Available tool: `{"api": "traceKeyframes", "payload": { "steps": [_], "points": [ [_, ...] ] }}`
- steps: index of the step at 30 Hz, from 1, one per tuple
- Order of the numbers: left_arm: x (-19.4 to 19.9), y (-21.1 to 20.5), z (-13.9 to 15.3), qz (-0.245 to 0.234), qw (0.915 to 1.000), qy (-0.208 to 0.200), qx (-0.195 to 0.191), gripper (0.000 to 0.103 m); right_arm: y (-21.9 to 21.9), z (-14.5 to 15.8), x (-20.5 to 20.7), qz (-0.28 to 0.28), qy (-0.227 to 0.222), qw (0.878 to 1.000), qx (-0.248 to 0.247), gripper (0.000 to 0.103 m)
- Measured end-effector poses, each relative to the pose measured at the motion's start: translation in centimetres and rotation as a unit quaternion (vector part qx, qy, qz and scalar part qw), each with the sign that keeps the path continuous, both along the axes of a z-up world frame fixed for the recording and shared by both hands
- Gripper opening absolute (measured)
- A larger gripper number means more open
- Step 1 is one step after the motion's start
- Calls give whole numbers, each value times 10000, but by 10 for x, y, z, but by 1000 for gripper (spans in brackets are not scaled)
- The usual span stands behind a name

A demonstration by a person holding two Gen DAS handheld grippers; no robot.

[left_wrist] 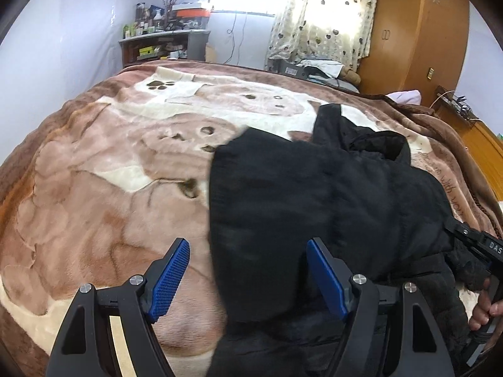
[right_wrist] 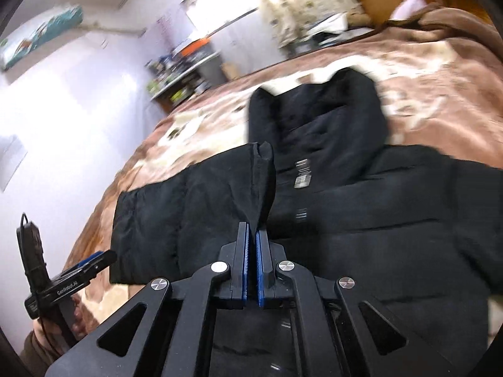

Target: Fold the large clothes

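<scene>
black puffer jacket [left_wrist: 314,207] lies on the bed, on a brown and cream plush blanket [left_wrist: 103,188] with a bear and paw print pattern, toward the right side in the left wrist view. hood end [right_wrist: 317,110] points away toward the window, a sleeve [right_wrist: 176,220] stretches out left in the right wrist view. left gripper [left_wrist: 248,278] spread wide, blue pads [left_wrist: 171,278] apart, nothing between them, hovering over the jacket's near left edge and the blanket. right gripper [right_wrist: 252,260] pressed together on a fold of black jacket fabric [right_wrist: 262,188], which rises up from between the pads. right wrist view is motion blurred. right gripper also shows at the far right of the left wrist view [left_wrist: 471,242], held by a hand [left_wrist: 485,309]. cluttered shelf [left_wrist: 163,40], bright window with heart curtain [left_wrist: 327,15] and wooden wardrobe [left_wrist: 418,31] behind the bed.
</scene>
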State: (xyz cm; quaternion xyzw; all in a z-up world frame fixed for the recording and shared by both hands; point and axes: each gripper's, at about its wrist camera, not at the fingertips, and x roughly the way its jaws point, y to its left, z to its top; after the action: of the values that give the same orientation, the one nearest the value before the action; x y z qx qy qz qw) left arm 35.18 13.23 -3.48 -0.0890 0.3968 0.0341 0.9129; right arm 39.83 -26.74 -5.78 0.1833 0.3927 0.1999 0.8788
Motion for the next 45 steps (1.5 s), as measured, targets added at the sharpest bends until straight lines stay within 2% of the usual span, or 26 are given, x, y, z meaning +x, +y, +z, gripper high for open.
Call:
{"api": "traceKeyframes", "payload": {
  "steps": [6, 8, 10, 12, 15, 17, 20, 22, 26, 30, 33, 37, 39, 41, 44, 45],
  "points": [
    [18, -31, -13, -206, 9995, 223, -65, 76, -51, -9, -16, -476, 226, 9979, -365, 3],
    [27, -44, -23, -237, 9990, 359, 141, 76, -62, -17, -18, -595, 349, 9964, -498, 3],
    [34, -49, -32, -201, 9986, 460, 161, 76, -69, -21, -20, -646, 393, 9952, -621, 3],
    [42, -48, -44, -10, 9975, 702, 21, 76, -72, -27, -19, -649, 467, 9945, -677, 3],
    [52, -45, -62, 199, 9946, 1012, 112, 76, -77, -38, -19, -676, 600, 9931, -754, 3],
    [56, -44, -70, 255, 9931, 1102, 298, 76, -79, -44, -18, -739, 681, 9914, -838, 3],
    [57, -40, -77, 250, 9927, 1157, 213, 77, -78, -51, -17, -796, 732, 9881, -1097, 4],
    [60, -40, -82, 272, 9918, 1213, 291, 84, -74, -56, -16, -792, 770, 9850, -1323, 4],
    [62, -37, -87, 312, 9909, 1297, 178, 85, -68, -65, -14, -800, 838, 9809, -1565, 4],
    [56, -35, -79, 301, 9919, 1235, -33, 85, -72, -62, -15, -922, 930, 9810, -1431, 6],
    [43, -39, -65, 116, 9943, 1063, -41, 85, -79, -49, -25, -1061, 782, 9831, -1269, 12],
    [26, -49, -44, -19, 9958, 913, -14, 85, -92, -28, -41, -1227, 589, 9828, -1250, 24],
    [15, -60, -24, -153, 9969, 769, 29, 85, -102, -16, -51, -1278, 515, 9836, -1165, 34],
    [7, -73, -5, -344, 9970, 676, 119, 85, -116, -1, -64, -1352, 404, 9836, -1127, 57],
    [-1, -90, 17, -505, 9971, 562, 86, 85, -143, 20, -84, -1560, 240, 9801, -1200, 58],
    [-7, -101, 29, -572, 9970, 477, 224, 85, -158, 27, -94, -1672, 215, 9785, -1189, 58]
  ]
}}
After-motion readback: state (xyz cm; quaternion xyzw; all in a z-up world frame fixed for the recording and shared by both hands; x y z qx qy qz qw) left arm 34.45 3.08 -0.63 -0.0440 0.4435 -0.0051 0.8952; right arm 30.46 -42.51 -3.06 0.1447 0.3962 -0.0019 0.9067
